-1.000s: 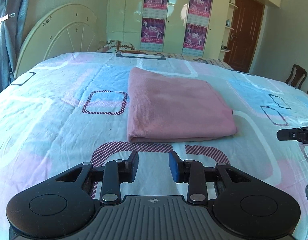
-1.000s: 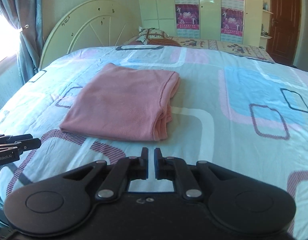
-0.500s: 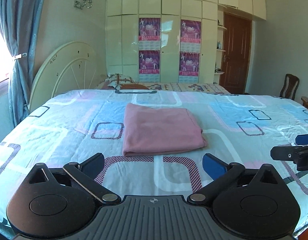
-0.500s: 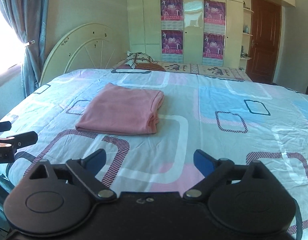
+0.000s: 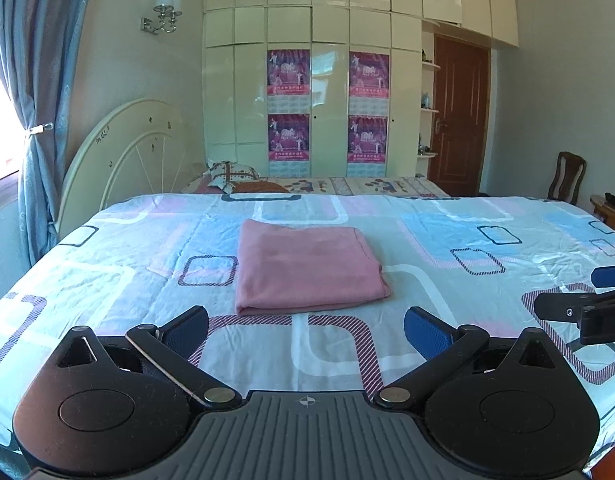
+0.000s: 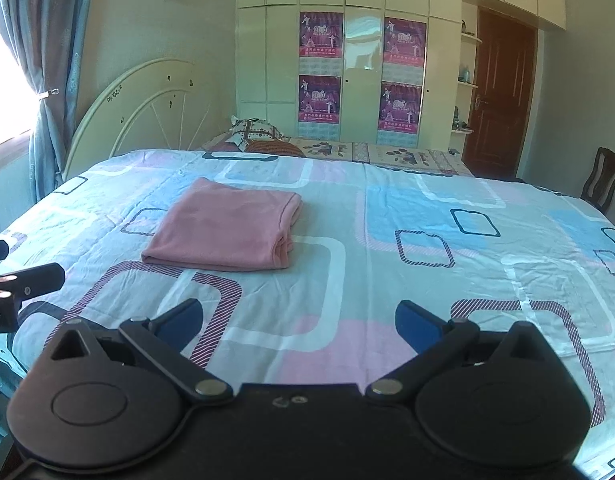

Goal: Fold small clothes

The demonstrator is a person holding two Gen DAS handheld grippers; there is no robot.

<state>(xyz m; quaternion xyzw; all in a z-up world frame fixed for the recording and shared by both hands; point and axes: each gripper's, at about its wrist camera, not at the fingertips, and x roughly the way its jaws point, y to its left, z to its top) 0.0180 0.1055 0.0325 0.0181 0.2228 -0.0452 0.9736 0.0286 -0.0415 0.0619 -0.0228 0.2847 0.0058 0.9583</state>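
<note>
A pink garment (image 5: 305,266) lies folded into a neat rectangle on the patterned bed sheet (image 5: 427,248); the right wrist view shows the pink garment (image 6: 227,226) left of centre. My left gripper (image 5: 306,326) stands open above the sheet, short of the garment's near edge, with nothing between its blue pads. My right gripper (image 6: 299,320) is also open and empty, to the right of the garment and well back from it. Each gripper shows at the edge of the other's view: the right gripper (image 5: 587,304) and the left gripper (image 6: 11,280).
A cream headboard (image 5: 123,152) rises at the far left, with a pillow (image 5: 227,170) beside it. Cream wardrobes with posters (image 5: 327,104) line the back wall. A brown door (image 5: 459,116) and a wooden chair (image 5: 567,176) stand at the right, blue curtains (image 5: 39,120) at the left.
Both grippers went from nearly shut to wide open and pulled back and up from the garment, which looks smaller and farther now. The garment has not moved.
</note>
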